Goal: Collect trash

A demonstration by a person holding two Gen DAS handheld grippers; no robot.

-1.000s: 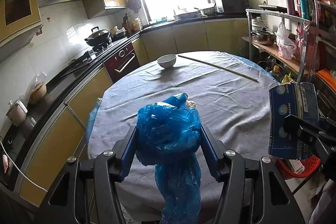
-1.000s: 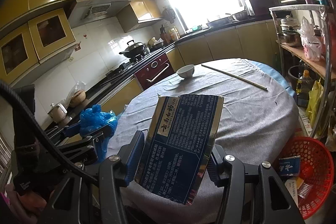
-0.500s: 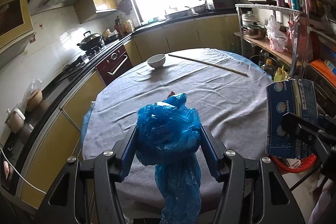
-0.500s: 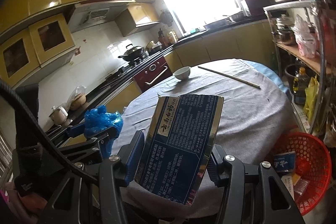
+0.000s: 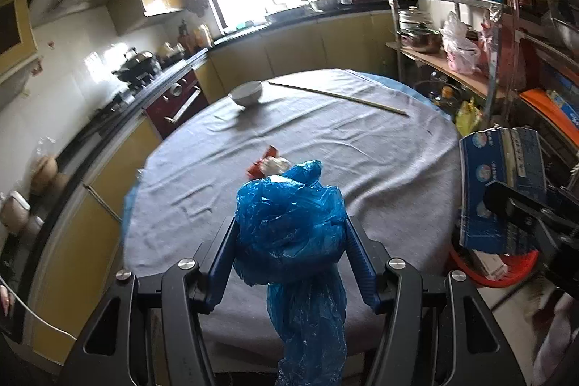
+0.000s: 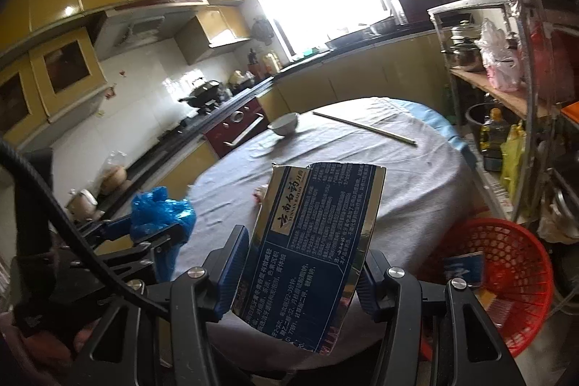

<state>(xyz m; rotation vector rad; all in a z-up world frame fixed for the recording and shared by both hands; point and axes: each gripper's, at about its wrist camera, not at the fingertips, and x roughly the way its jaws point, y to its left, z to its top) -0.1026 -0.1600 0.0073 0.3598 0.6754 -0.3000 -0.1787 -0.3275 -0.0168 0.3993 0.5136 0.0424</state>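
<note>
My left gripper point(image 5: 289, 241) is shut on a crumpled blue plastic bag point(image 5: 289, 223), held off the near edge of the round table; the bag also shows in the right wrist view point(image 6: 159, 212). My right gripper point(image 6: 300, 255) is shut on a flattened dark blue carton point(image 6: 311, 241), also seen in the left wrist view point(image 5: 503, 183), held at the table's near right side. A red and white wrapper scrap point(image 5: 266, 163) lies on the grey tablecloth point(image 5: 325, 147) just beyond the bag. A red plastic basket point(image 6: 503, 277) with some trash stands on the floor at the right.
A white bowl point(image 5: 246, 93) and a long thin stick point(image 5: 336, 96) lie at the table's far side. Kitchen counters with a stove point(image 5: 137, 67) run along the left and back. A metal shelf rack point(image 5: 488, 35) with pots and bags stands at the right.
Both grippers have drawn back from the table with their loads held. The wrapper scrap beyond the bag has come into view. The basket shows more fully at the right.
</note>
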